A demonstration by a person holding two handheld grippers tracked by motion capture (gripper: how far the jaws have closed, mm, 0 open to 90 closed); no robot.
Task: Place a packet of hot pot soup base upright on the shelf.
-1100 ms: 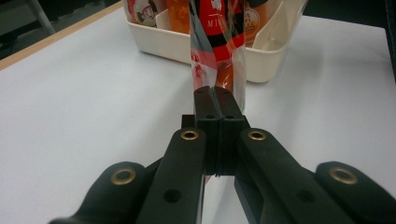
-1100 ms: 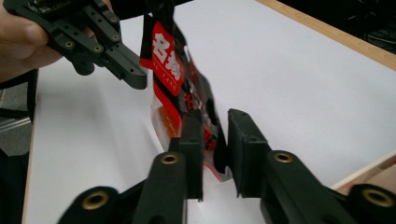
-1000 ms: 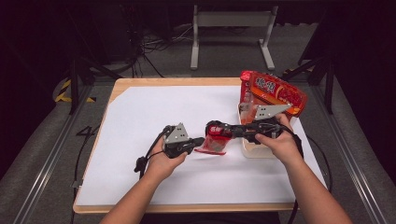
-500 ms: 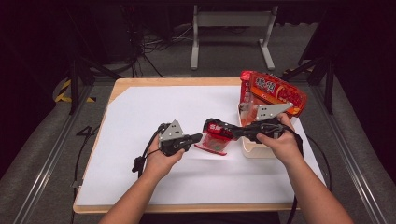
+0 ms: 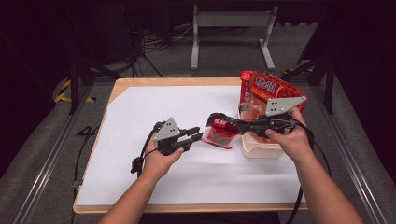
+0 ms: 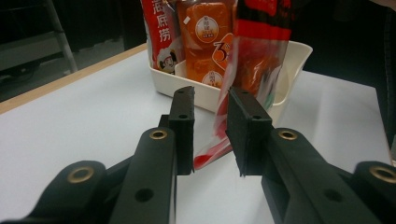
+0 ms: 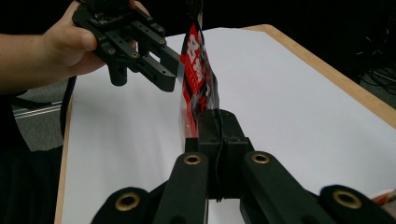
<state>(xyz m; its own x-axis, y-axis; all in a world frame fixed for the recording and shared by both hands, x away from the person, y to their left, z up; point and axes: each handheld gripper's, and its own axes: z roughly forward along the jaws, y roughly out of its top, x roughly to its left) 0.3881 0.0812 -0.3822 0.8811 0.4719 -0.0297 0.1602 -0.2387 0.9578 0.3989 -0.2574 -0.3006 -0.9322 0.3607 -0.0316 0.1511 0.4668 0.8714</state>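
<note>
- Since a second ago the left gripper [image 5: 198, 134] has let go: its fingers [image 6: 184, 126] have just been opening and now stand a little apart, the packet's corner between them, not pressed.
- Right gripper [image 7: 212, 122]: fingers clamped on the red packet [image 5: 221, 132], now lifted slightly higher.
- Packet hangs just off the white surface [image 5: 140, 107], between both grippers, beside the cream tray [image 5: 259, 150] of red bags [image 5: 264, 88].

A glossy plastic sachet [image 5: 220, 134]; matt black jaws; a smooth cream plastic tub [image 5: 259, 148]; matt white paper sheet [image 5: 154, 112] over wood.
</note>
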